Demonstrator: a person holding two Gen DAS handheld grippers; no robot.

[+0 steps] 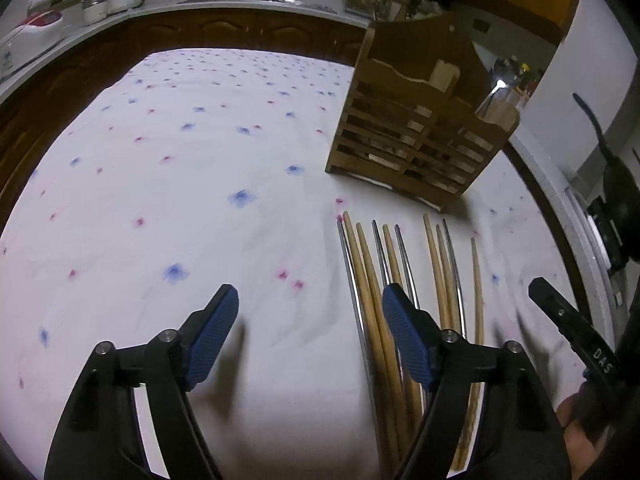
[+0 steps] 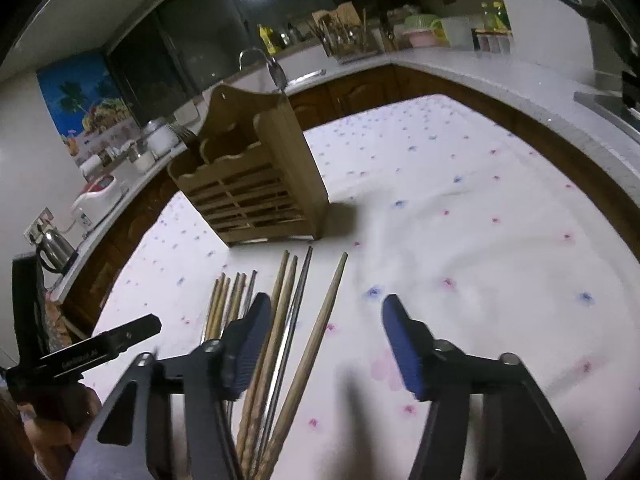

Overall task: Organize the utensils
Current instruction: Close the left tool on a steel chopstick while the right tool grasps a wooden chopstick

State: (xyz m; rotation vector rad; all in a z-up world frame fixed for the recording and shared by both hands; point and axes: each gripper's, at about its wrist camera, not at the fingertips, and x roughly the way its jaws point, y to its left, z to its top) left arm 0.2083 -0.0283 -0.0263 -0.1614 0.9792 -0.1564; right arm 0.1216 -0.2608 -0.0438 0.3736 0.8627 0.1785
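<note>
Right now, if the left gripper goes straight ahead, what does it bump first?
Probably just the flowery tablecloth. The left gripper points left of the chopsticks and wooden holder, though depth is unclear.

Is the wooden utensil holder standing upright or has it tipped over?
Upright. The wooden utensil holder stands on its base on the tablecloth, open top upward, with a spoon sticking out of it. The chopsticks lie flat in front.

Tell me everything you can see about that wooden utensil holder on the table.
The wooden utensil holder is a light brown, upright box with slatted front walls, scalloped front edges and a taller back panel. It has stepped compartments; a metal spoon rises from one, and fork tines show at its far side. It stands on the flowered tablecloth, just beyond the chopsticks, not touching them. Neither gripper touches it.
</note>
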